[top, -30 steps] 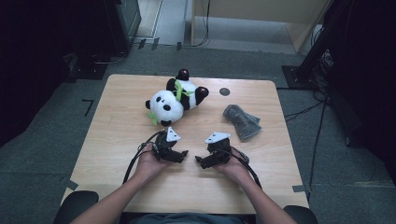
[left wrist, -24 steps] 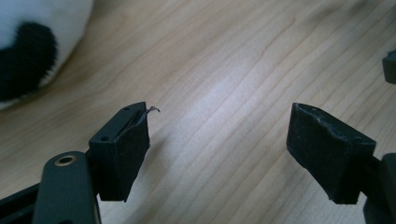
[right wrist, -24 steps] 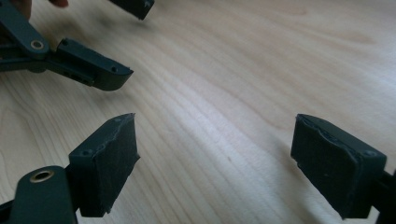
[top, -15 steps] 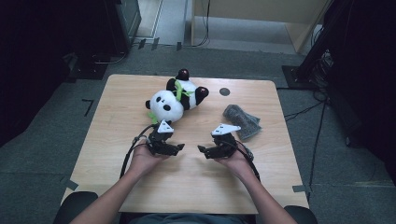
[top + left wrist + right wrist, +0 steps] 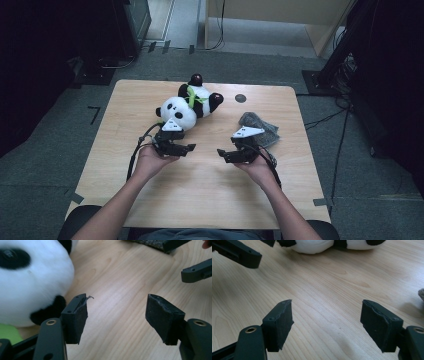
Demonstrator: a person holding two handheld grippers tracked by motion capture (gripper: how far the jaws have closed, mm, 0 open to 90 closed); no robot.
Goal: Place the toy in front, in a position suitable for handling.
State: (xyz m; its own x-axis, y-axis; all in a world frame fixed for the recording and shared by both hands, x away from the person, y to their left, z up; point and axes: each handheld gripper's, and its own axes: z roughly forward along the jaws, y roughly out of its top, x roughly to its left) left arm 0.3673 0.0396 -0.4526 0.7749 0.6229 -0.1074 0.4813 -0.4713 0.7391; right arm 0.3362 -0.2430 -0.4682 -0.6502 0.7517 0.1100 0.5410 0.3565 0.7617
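A plush panda (image 5: 187, 105) lies on the wooden table (image 5: 150, 95), its white head nearest me. My left gripper (image 5: 188, 148) sits just in front of that head, open, nothing between its jaws; in the left gripper view the panda's head (image 5: 30, 280) bulges right beside the left jaw. My right gripper (image 5: 223, 154) is held low over the table's middle, open and empty, facing the left one. A folded grey cloth (image 5: 260, 127) lies just behind the right hand. In the right gripper view the panda (image 5: 317, 245) lies at the top edge.
A dark round mark (image 5: 240, 98) sits on the tabletop near the back edge. Bare wood (image 5: 200, 200) stretches between the grippers and the front edge. The person's forearms come in from the bottom. Dark equipment and cables stand on the floor around the table.
Both hands have moved forward, away from the person. The left gripper has come up beside the panda's head, and the right gripper up beside the grey cloth.
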